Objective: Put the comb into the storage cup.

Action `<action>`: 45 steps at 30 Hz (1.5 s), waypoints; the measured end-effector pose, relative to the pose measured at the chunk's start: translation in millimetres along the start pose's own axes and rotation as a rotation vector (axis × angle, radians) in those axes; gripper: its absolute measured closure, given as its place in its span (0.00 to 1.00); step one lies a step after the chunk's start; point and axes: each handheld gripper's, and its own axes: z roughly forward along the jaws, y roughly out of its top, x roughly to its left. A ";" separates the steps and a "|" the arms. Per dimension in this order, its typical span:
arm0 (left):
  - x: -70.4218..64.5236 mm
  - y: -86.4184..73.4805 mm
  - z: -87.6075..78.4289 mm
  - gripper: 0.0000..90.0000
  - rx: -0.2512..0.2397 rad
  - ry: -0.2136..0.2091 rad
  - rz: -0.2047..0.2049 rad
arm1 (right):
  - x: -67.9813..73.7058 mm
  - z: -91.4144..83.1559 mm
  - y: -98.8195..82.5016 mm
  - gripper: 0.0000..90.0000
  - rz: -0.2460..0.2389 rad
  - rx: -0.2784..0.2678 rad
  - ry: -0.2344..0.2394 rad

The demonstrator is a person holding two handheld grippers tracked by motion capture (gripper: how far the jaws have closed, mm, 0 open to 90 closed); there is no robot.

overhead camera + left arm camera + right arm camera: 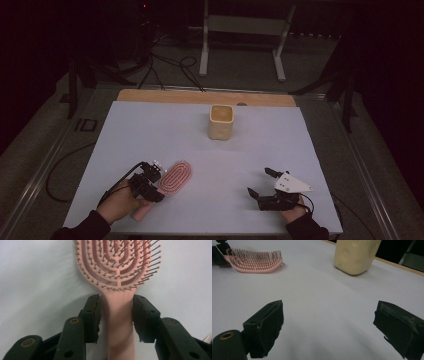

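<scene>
Bristles of the pink plastic oval hairbrush are turned upward; its long axis is laid diagonally at lower left of the high view, head toward upper right. Its handle is clamped by the left gripper. The right gripper is held agape, nothing grasped.

Before me: one table, its top covered by a pale white sheet, with a strip of bare wood showing along the far edge. On it lie two items. A pink hairbrush, bristles up, sits near my near-left corner, its handle reaching toward the near edge. A cream square cup stands upright near the middle of the far edge.
</scene>
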 end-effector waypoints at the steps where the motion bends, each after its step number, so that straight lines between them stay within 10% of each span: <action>1: 0.0 0.4 0.9 0.66 -0.003 -0.007 0.000 | 0.1 -0.1 -0.1 0.10 0.002 0.001 0.001; 16: 5.5 4.9 2.1 0.77 0.039 -0.035 -0.034 | 0.5 0.2 0.4 0.10 0.003 -0.006 0.002; 45: 2.9 6.4 -27.1 0.78 -0.189 -0.035 0.008 | -1.2 0.4 0.4 0.10 0.004 -0.005 0.007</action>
